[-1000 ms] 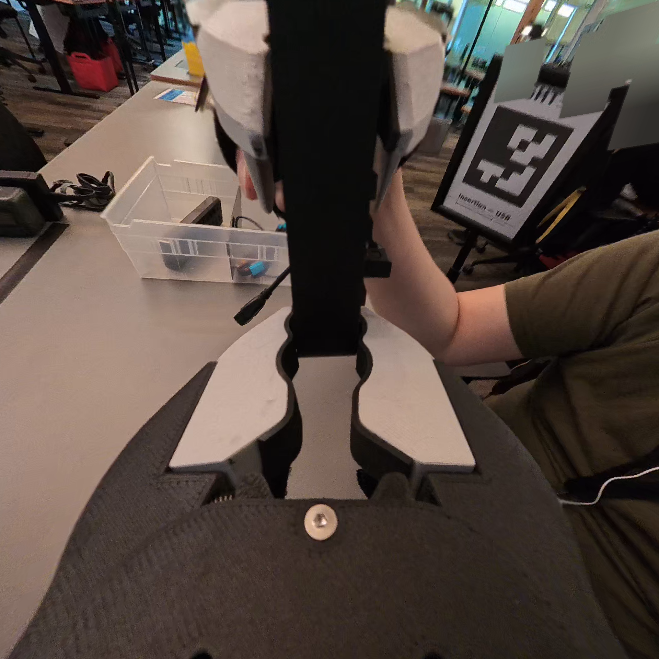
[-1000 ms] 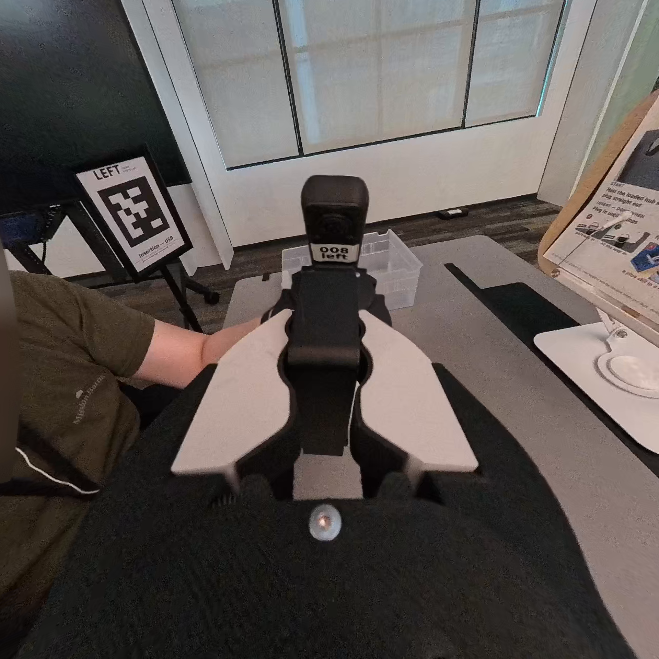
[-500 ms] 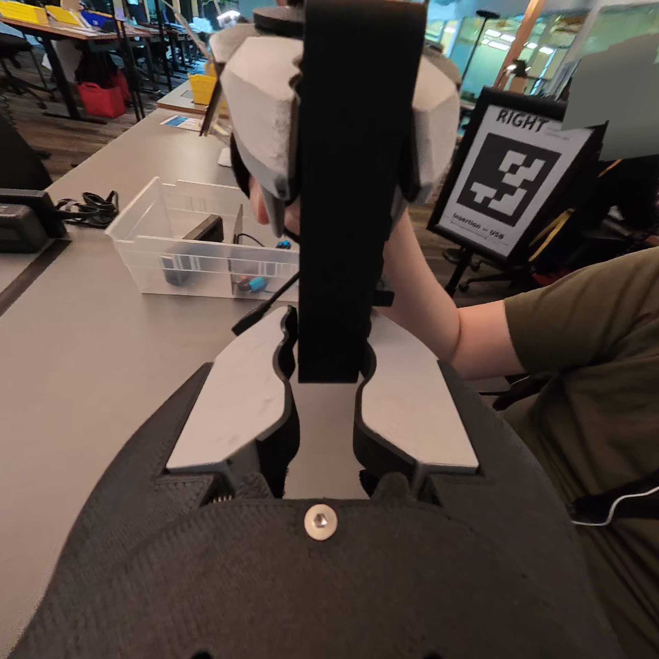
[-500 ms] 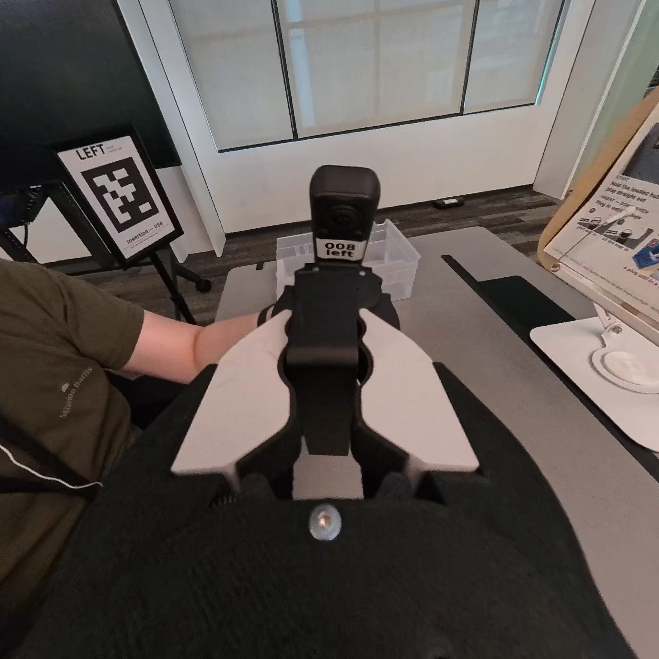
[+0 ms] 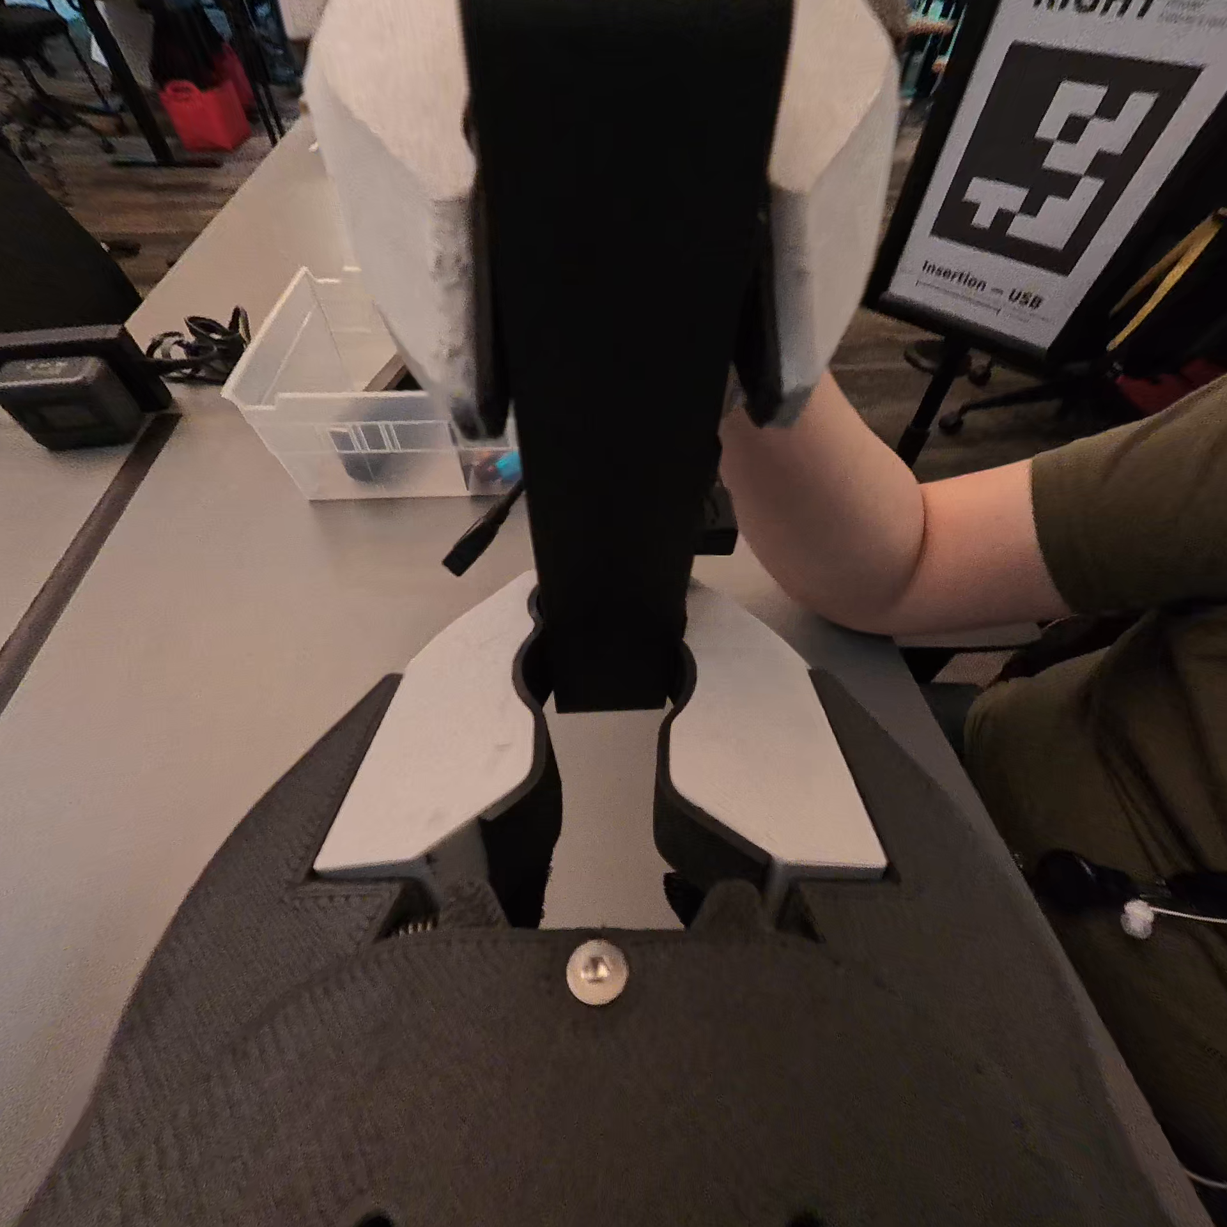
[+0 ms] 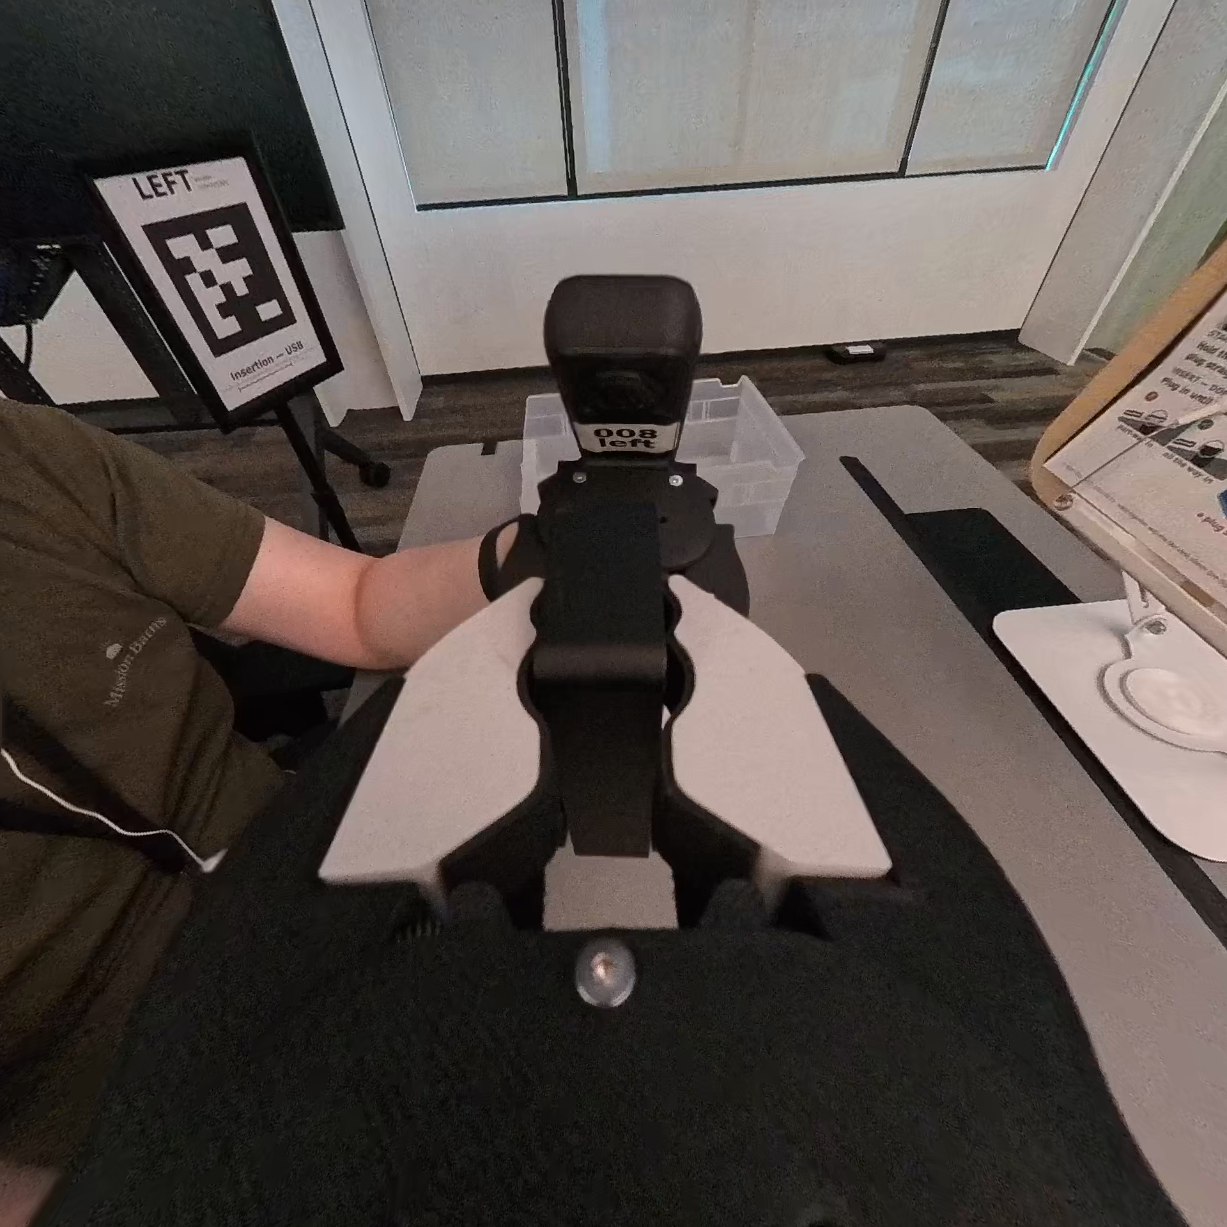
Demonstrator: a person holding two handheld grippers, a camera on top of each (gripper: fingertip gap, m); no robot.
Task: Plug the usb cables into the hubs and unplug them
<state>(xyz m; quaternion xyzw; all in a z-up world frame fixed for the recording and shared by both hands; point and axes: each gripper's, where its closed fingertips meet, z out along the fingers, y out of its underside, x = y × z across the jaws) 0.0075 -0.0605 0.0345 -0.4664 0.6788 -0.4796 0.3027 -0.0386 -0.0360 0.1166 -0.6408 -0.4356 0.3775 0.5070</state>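
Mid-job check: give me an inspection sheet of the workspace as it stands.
Surface: grey table with a dark inset strip.
Job's things: clear bin holding dark items and a blue-tipped plug; no hub identifiable.
Clutter: black box.
Grippers: left gripper and right gripper face each other, with a black bar between each one's fingers; grip unconfirmed.
Cables: black cable end near the bin; coiled black cables beside the box.
Surroundings: marker sign on a stand, instruction board, person's forearm.

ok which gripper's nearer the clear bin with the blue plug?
Right. The right gripper hangs directly before the clear bin; the left gripper sits farther back, facing it.
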